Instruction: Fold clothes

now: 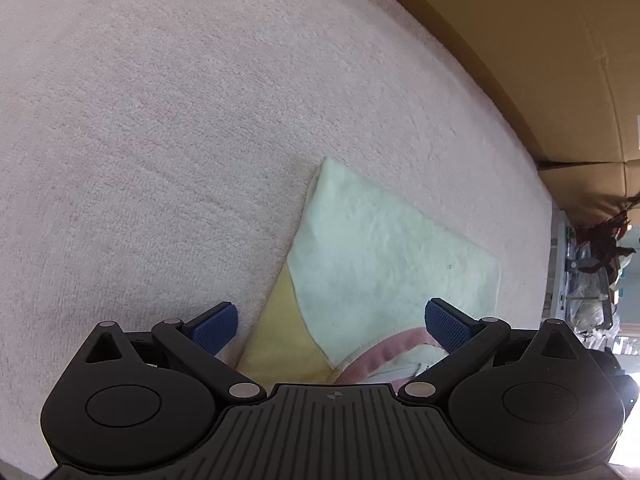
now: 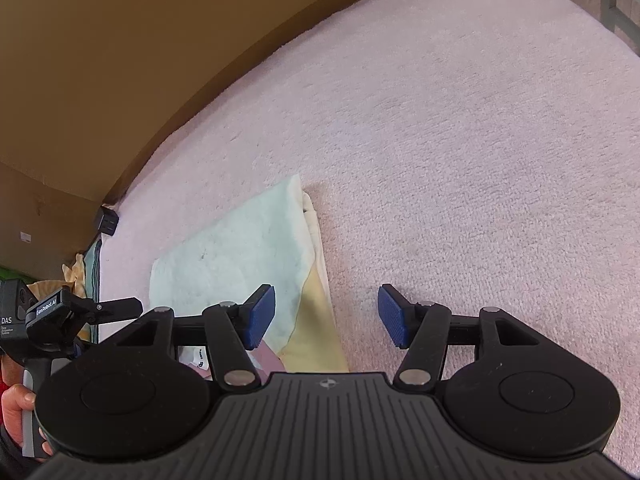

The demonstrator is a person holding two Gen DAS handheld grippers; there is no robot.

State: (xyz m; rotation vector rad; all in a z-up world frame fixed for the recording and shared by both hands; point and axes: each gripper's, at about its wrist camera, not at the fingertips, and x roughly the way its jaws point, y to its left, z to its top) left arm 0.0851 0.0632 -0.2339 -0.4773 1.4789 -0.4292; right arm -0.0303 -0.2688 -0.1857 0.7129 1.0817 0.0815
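A small garment [image 1: 372, 256] in pale green fleece, with yellow panels and a pink neck trim [image 1: 394, 346], lies folded on the pink fleece blanket [image 1: 160, 120]. My left gripper [image 1: 332, 326] hovers over its near end, blue pads wide apart and nothing pinched. In the right wrist view the same garment [image 2: 240, 248] lies left of centre with its yellow edge [image 2: 316, 320] running between the jaws. My right gripper [image 2: 327, 316] is open above that edge and the blanket [image 2: 480, 160]. The left gripper [image 2: 80, 312] shows at the far left, held by a hand [image 2: 14, 404].
A brown cardboard wall [image 1: 540, 40] borders the blanket's far side; the same cardboard wall [image 2: 100, 60] fills the right wrist view's upper left. A small black box [image 2: 107, 220] sits at the blanket's corner. More cloth [image 2: 80, 272] lies beyond the left edge. Clutter [image 1: 592, 280] stands past the blanket.
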